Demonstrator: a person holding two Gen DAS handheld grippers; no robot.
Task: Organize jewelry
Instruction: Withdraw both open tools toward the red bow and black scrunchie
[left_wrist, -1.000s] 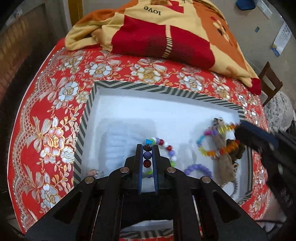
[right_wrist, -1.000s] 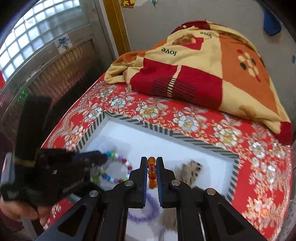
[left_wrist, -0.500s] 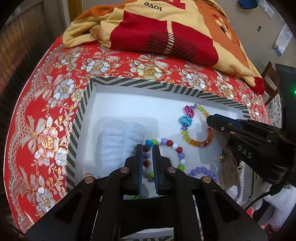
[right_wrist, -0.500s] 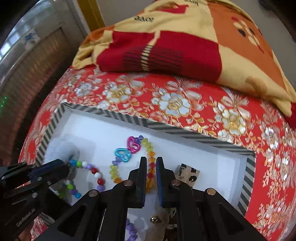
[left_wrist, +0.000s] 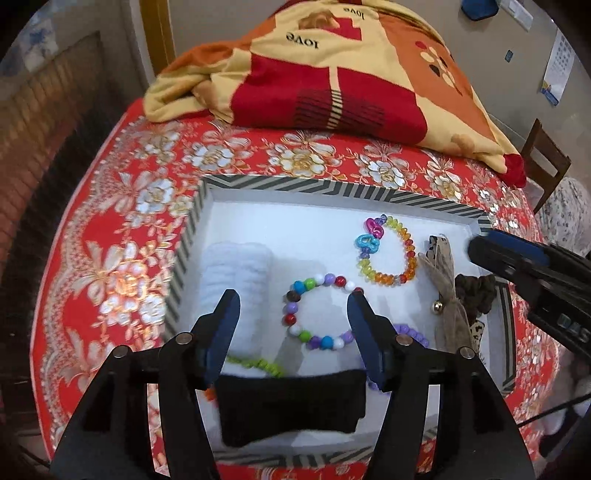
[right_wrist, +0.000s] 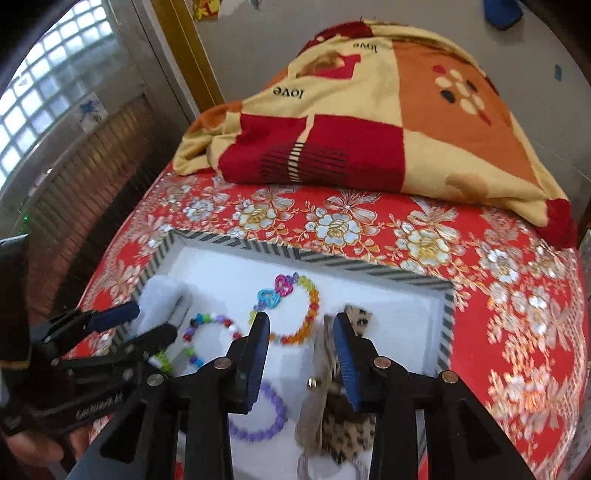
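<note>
Both claws have just been opening and hold nothing. The left claw (left_wrist: 291, 317) stands wide over the round bead bracelet (left_wrist: 319, 312) in the white box (left_wrist: 332, 190); the right claw (right_wrist: 301, 356) hangs half open beside the rainbow bracelet (right_wrist: 295, 314). Lift both straight up so no bead snags

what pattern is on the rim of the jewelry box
Black-and-white diagonal stripes on the box rim, clearest in the left wrist view.
</note>
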